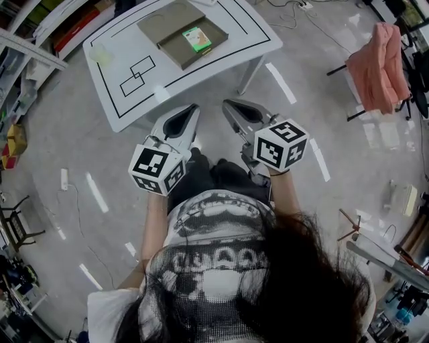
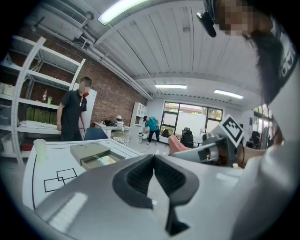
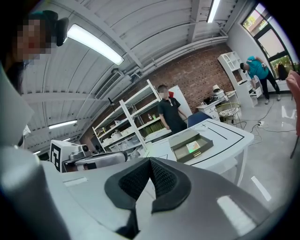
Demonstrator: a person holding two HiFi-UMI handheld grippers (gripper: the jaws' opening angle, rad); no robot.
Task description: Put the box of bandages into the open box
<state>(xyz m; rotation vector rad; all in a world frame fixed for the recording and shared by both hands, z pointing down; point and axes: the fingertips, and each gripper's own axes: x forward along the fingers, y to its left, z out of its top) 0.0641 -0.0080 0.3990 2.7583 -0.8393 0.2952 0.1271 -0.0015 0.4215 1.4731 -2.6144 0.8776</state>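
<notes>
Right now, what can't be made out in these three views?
- Print on the bandage box: too small to read in every view.
- How the bandage box sits on the floor of the open box: the near wall hides its lower edge in both gripper views.
- Far end of the table: cut off by the top edge of the head view.

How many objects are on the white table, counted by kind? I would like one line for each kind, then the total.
Open grey box: 1
Flat grey cover next to it: 1
Green box of bandages, inside the open box: 1
Pale cup: 1
Total: 4
</notes>
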